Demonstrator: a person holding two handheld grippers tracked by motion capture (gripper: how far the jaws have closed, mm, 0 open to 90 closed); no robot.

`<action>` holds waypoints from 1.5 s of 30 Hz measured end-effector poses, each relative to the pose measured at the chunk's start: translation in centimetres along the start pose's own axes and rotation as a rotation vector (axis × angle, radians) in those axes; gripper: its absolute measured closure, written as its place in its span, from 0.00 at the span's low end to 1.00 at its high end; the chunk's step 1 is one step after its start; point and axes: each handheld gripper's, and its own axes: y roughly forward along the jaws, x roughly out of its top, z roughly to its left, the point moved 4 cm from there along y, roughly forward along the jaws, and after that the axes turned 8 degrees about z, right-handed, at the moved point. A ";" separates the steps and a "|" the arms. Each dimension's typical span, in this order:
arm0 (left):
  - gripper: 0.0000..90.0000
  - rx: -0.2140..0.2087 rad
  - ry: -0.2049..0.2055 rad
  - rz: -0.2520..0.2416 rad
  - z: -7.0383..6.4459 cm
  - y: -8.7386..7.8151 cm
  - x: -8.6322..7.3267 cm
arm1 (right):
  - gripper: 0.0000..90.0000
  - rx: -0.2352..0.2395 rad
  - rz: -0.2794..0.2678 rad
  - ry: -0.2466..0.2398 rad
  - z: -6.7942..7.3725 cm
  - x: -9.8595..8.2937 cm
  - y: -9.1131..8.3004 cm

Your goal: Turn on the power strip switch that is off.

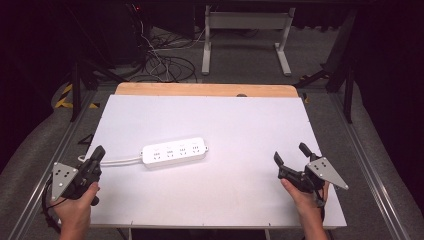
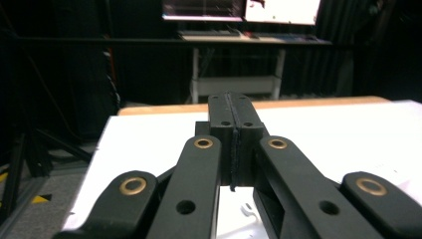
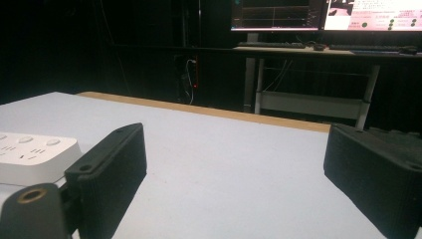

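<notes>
A white power strip lies flat near the middle of the white table top, its white cable running off to the left. My left gripper rests at the table's left front, just beside that cable, jaws pressed together with nothing between them. My right gripper sits at the right front, well away from the strip, jaws spread wide and empty. The strip's end shows at the left of the right gripper view.
A bare wooden strip runs along the table's far edge. Beyond it stand a white desk frame and tangled cables on the floor. Metal rails flank both sides of the table.
</notes>
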 end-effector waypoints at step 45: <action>1.00 -0.125 0.135 0.550 -6.4 10.6 1.8 | 0.13 -0.007 0.019 -0.009 -0.4 -0.2 0.2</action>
